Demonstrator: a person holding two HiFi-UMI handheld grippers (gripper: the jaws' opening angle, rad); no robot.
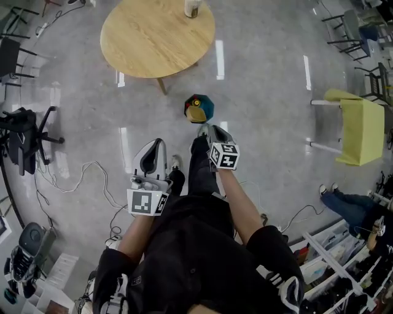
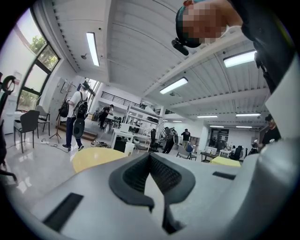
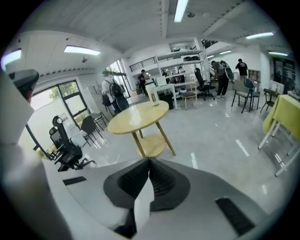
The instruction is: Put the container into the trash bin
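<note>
**Head view: you are at the approach, with nothing picked up yet**

You stand on the grey floor (image 1: 264, 122), well back from the round wooden table (image 1: 157, 34) ahead of you. A yellow table (image 1: 359, 126) stands off to your right and plays no part in the task.

Your left gripper (image 2: 150, 155) is raised and points roughly level across the room. Its jaws are pressed together with nothing between them. Your right gripper (image 3: 149, 160) tilts down toward the round wooden table. Its jaws are also closed, tip against tip, and hold nothing.

On the floor between you and the round wooden table sits a small faceted object (image 1: 199, 108) in blue, green, red and yellow. It is probably the trash bin, though from above you cannot see an opening to confirm that.

The container (image 1: 192, 7) stands upright on the far edge of the round wooden table, well away from both grippers. The right gripper view also shows it as a pale cup-like shape on the tabletop (image 3: 152, 95).

By my reading, the step in hand is getting to the container. Next, walk around or up to the round wooden table, since the container is on its far side. Open the jaws of one gripper before you arrive. Bring the gripper in level so the pads pass on either side of the container's wall, then close.
</note>
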